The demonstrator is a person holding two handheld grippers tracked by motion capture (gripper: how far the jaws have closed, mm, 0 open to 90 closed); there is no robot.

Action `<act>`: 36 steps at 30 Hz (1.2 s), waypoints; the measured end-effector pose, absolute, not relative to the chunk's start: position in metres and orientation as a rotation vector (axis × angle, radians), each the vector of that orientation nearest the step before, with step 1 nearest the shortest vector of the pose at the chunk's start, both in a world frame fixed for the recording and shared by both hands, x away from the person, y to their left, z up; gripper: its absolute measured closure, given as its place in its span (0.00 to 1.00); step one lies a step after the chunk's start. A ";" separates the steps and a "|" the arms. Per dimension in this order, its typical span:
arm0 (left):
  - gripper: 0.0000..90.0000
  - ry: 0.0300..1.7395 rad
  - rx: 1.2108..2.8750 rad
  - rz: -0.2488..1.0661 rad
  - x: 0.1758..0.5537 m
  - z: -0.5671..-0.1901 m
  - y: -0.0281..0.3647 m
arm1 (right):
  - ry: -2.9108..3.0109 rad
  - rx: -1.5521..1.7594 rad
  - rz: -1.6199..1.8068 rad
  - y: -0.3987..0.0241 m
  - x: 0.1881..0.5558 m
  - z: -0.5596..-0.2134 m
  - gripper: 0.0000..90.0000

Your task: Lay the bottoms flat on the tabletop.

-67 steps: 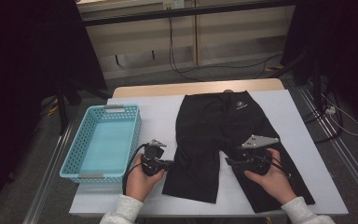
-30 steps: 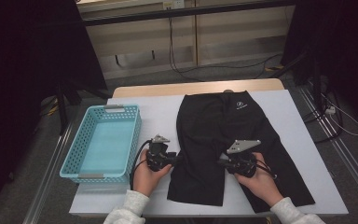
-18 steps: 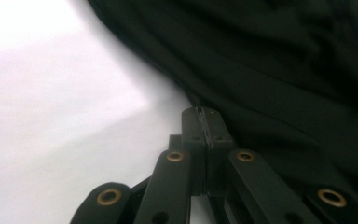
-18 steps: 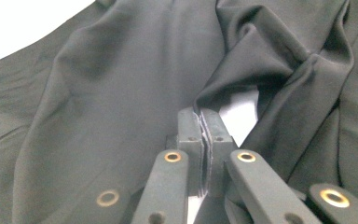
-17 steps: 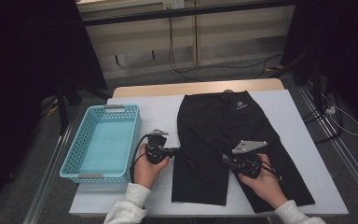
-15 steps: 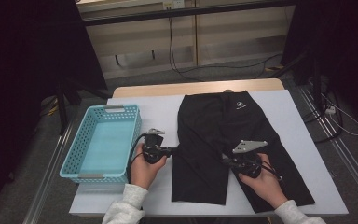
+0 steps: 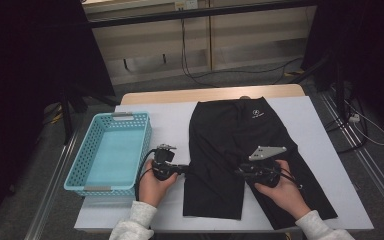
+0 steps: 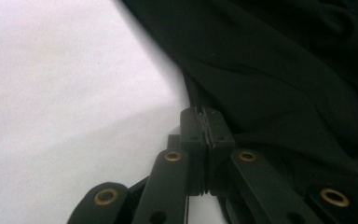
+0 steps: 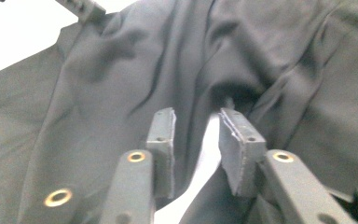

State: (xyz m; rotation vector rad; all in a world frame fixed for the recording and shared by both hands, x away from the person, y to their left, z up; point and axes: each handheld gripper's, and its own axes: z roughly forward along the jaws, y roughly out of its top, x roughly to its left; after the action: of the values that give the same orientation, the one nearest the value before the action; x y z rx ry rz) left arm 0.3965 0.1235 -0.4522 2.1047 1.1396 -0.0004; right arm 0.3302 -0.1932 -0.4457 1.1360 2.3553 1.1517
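Where high view blurs, left gripper (image 8: 204, 122) pinches shorts (image 8: 279, 70).

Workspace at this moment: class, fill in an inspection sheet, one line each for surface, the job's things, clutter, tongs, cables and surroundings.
Surface: white table top, wooden strip along its far edge.
Job's things: black shorts spread flat, waistband at the far side, small white logo near it; the legs point toward the person.
Clutter: blue basket at the table's left, with nothing in it.
Tongs: left tongs shut on the shorts' outer left edge; right tongs open over the gap between the legs, having just been opening, no cloth pinched.
Cables: one black cable loops from the left tongs; more lie on the floor beyond the table.
Surroundings: dark room, pale cabinet fronts behind.
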 end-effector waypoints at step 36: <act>0.99 1.137 2.067 -0.036 0.399 -0.450 0.121 | 2.065 1.411 0.838 -0.227 0.443 -0.460 1.00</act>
State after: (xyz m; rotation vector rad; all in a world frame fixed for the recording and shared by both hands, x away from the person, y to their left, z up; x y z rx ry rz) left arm 0.3987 0.1210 -0.4503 2.0674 1.1366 -0.0356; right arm 0.4434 -0.2273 -0.4605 1.4114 2.0654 0.8384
